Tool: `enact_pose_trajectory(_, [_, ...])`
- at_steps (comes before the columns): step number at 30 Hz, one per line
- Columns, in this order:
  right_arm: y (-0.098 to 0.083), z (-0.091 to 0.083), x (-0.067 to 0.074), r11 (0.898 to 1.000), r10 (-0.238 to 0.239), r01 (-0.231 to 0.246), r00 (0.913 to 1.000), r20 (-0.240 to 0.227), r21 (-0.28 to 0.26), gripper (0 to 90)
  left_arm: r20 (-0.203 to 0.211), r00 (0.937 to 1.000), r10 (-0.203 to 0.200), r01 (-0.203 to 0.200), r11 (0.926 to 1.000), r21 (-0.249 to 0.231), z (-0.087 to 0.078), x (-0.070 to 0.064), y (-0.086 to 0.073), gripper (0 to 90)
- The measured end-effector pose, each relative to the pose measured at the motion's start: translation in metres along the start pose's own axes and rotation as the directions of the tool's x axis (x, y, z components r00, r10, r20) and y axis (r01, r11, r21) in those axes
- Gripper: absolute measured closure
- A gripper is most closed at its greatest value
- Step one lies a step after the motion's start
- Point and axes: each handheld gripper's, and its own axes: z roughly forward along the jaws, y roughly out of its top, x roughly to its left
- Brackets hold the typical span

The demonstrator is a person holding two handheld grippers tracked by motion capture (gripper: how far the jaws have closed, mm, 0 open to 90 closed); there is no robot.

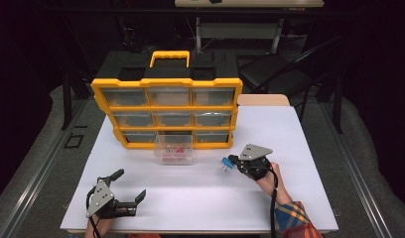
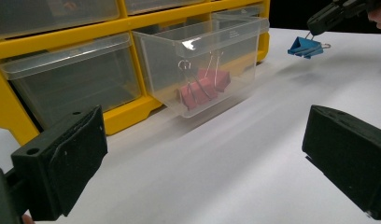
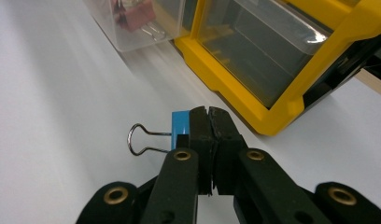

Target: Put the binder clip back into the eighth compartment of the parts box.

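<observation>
My right gripper (image 1: 231, 160) (image 3: 208, 114) is shut on a small blue binder clip (image 1: 224, 164) (image 3: 180, 123), whose wire handle sticks out to the side just above the white table. From the left gripper view the blue binder clip (image 2: 304, 46) hangs from the right gripper (image 2: 319, 21) at the top right. A clear drawer (image 1: 174, 148) (image 2: 202, 60) is pulled out of the yellow organizer (image 1: 166, 106) and holds red binder clips (image 2: 205, 88) (image 3: 132, 16). My left gripper (image 1: 130, 184) (image 2: 205, 130) rests open near the front left edge with nothing between its jaws.
The yellow organizer (image 3: 272, 112) stands upright at the back of the white table (image 1: 200, 198), with a handle on top and clear drawers in three rows. A wooden board edge (image 1: 263, 99) shows behind it on the right. Dark floor and chairs surround the table.
</observation>
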Motion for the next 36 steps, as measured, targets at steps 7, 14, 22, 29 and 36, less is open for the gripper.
enact_pose_trajectory(7, [0.006,-0.003,0.003,0.998,0.053,-0.053,0.9983,-0.024,-0.027,88.9,-0.002,1.0000,-0.003,0.003,1.0000,-0.002,0.000,0.000,0.000,0.0])
enact_pose_trajectory(14, [0.013,-0.004,0.005,0.996,0.077,-0.078,0.9964,-0.036,-0.041,88.9,-0.002,1.0000,-0.003,0.003,1.0000,-0.002,0.000,0.000,0.000,0.0])
enact_pose_trajectory(22, [0.023,-0.005,0.008,0.991,0.111,-0.115,0.9919,-0.060,-0.063,88.9,-0.001,1.0000,-0.002,0.002,1.0000,-0.002,0.001,0.000,0.000,0.0])
enact_pose_trajectory(29, [0.031,-0.006,0.011,0.988,0.131,-0.137,0.9887,-0.072,-0.074,89.1,-0.004,1.0000,-0.003,0.003,1.0000,-0.001,0.001,0.001,0.000,0.0])
enact_pose_trajectory(36, [0.036,-0.006,0.011,0.984,0.150,-0.157,0.9851,-0.084,-0.081,89.1,-0.005,1.0000,-0.006,0.006,1.0000,-0.001,0.000,0.001,-0.001,0.0])
